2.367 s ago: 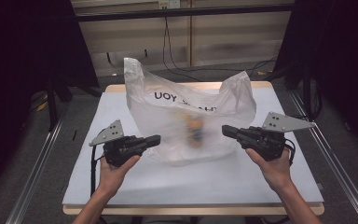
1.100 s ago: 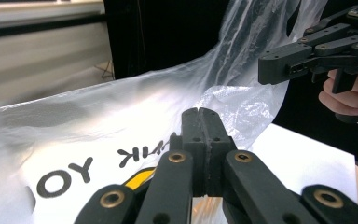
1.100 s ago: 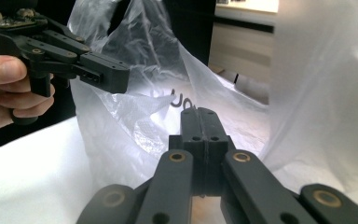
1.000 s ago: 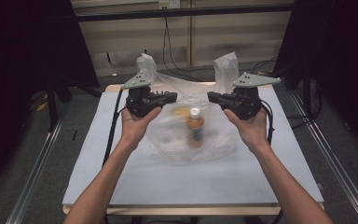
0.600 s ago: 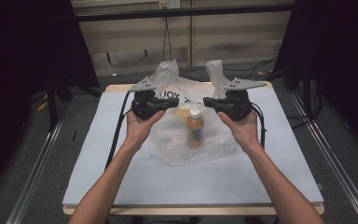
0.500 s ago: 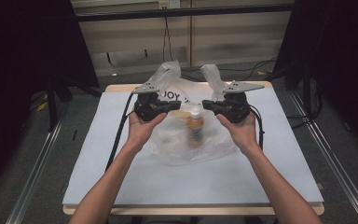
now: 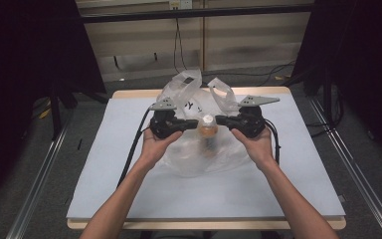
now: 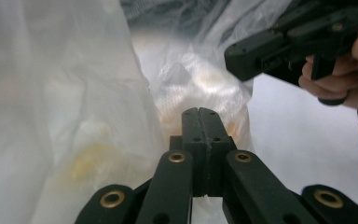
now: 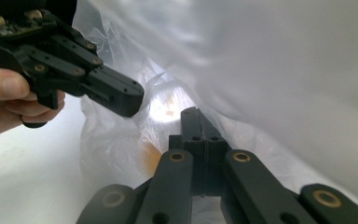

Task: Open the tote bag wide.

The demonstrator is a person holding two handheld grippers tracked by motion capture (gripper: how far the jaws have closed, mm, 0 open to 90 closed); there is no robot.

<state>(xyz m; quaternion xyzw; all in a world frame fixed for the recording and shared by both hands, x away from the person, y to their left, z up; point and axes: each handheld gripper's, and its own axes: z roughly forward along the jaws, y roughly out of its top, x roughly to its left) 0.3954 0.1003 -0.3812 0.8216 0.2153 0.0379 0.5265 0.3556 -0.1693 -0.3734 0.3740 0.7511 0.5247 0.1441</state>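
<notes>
A clear plastic bag (image 7: 199, 154) lies on the white table (image 7: 104, 179) with an orange bottle (image 7: 209, 133) upright inside it. The bag's two handles (image 7: 186, 82) stand up behind the grippers. My left gripper (image 7: 195, 124) and right gripper (image 7: 219, 119) point at each other, tips on either side of the bottle's cap. In the left gripper view my left gripper (image 8: 199, 112) is shut with bag film around the jaws and the bottle (image 8: 205, 88) blurred behind. In the right gripper view my right gripper (image 9: 193, 112) is shut too, bag film draped at its right.
Bare white table surface (image 7: 303, 164) lies on all sides of the bag. Black cables (image 7: 134, 149) trail from the grippers along the forearms. Metal rails (image 7: 40, 194) run along the table's left and right sides.
Both grippers have come down and drawn closer together over the bottle, bringing the bag's handles with them. The bag's top has gathered toward the middle.
</notes>
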